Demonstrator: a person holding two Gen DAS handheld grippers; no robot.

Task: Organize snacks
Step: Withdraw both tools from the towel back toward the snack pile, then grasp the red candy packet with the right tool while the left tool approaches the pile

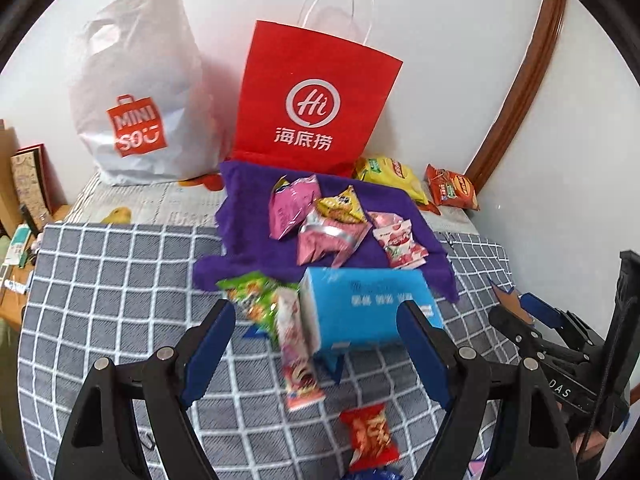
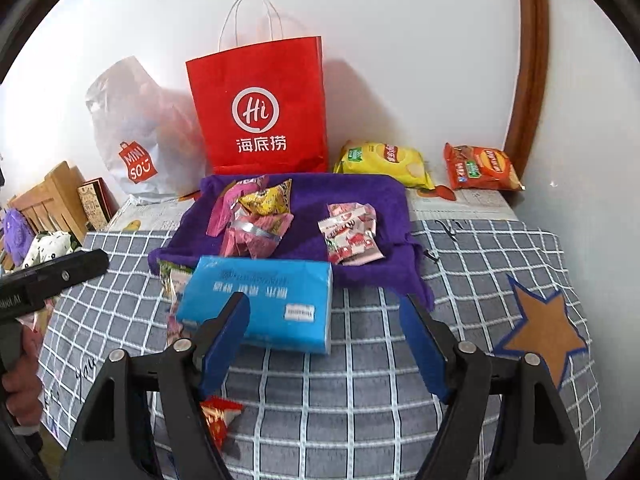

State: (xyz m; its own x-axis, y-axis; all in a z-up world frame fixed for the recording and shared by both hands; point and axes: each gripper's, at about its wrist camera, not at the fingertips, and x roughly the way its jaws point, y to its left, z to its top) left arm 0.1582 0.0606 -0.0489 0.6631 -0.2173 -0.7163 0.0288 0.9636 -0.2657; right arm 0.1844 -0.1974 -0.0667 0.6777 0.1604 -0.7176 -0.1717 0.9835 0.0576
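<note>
Several snack packets lie on a purple towel: pink ones, a yellow one and strawberry sweets. In front of it sits a blue tissue pack, with a green packet and a long pink wrapper at its left. A small red packet lies nearer to me. My left gripper hovers open above the tissue pack and pink wrapper, holding nothing. My right gripper is open and empty over the tissue pack's right end.
A red paper bag and a white plastic bag stand against the wall. Yellow and orange crisp bags lie at back right. A cardboard star lies on the checked cloth.
</note>
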